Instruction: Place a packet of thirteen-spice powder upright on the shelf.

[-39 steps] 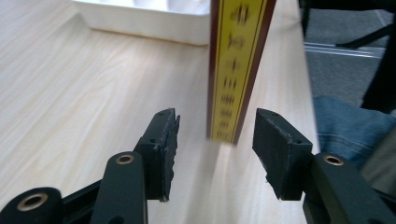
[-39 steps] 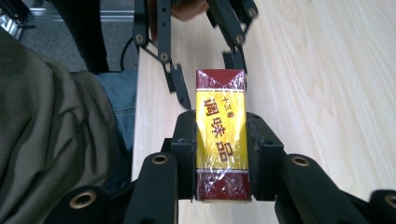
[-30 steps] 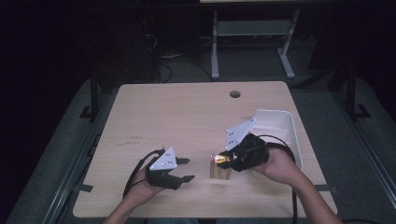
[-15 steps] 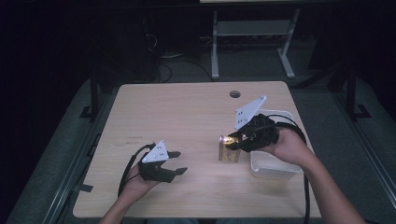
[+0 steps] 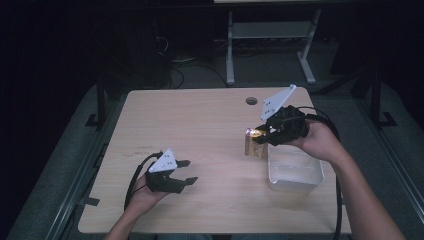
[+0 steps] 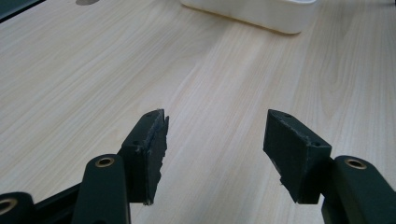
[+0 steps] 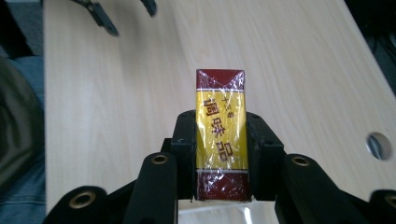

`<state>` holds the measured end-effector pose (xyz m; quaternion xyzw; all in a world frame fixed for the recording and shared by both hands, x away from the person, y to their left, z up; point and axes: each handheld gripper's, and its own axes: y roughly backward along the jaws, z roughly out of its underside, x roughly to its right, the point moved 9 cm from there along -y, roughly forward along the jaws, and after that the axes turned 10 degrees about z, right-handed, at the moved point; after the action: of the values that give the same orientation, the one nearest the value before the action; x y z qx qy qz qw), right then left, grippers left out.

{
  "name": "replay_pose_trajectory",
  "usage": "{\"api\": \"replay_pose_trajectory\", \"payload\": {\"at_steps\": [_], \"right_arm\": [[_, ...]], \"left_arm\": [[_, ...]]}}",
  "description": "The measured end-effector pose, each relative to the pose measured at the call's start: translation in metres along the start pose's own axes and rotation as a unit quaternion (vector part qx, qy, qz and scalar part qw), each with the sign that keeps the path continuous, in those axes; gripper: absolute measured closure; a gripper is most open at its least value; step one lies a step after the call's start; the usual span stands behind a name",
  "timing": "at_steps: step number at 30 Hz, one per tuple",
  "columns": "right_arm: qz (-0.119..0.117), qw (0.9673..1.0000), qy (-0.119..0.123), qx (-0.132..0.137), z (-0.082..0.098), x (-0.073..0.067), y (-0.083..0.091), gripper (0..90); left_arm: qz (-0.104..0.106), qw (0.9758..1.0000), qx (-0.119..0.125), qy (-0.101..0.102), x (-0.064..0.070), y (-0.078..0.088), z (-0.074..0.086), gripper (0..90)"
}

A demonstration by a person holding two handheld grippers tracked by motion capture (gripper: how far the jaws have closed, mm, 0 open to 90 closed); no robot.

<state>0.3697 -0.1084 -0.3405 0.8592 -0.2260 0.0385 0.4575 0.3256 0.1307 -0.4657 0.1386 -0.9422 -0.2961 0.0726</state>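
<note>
Fingers (image 7: 219, 154) clamp yellow packet (image 7: 220, 140) between them (upright)

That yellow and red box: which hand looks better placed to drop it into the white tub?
Probably the right. The right gripper is already clamped on the box, lifted beside the white tub's rim. The left gripper sits open and empty, well away across the table.

A pale wooden table (image 5: 200, 125) stands in a dark room, metal frame (image 5: 270, 50) behind.
</note>
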Motion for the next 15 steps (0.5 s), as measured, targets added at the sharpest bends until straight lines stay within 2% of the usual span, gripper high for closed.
{"api": "replay_pose_trajectory", "payload": {"at_steps": [4,8,15], "right_arm": [[0.008,0.9999,-0.01,-0.006,0.005,0.011,0.003,68.1],[0.027,0.9993,-0.016,-0.018,0.014,0.024,0.005,68.1],[0.04,0.9981,-0.031,-0.035,0.026,0.04,0.005,68.1]], "left_arm": [[-0.002,1.0,0.0,0.002,-0.001,0.001,0.0,38.7],[-0.004,1.0,0.001,0.004,-0.003,0.001,0.001,38.5],[-0.006,1.0,0.002,0.006,-0.004,0.002,0.002,38.2]]}}
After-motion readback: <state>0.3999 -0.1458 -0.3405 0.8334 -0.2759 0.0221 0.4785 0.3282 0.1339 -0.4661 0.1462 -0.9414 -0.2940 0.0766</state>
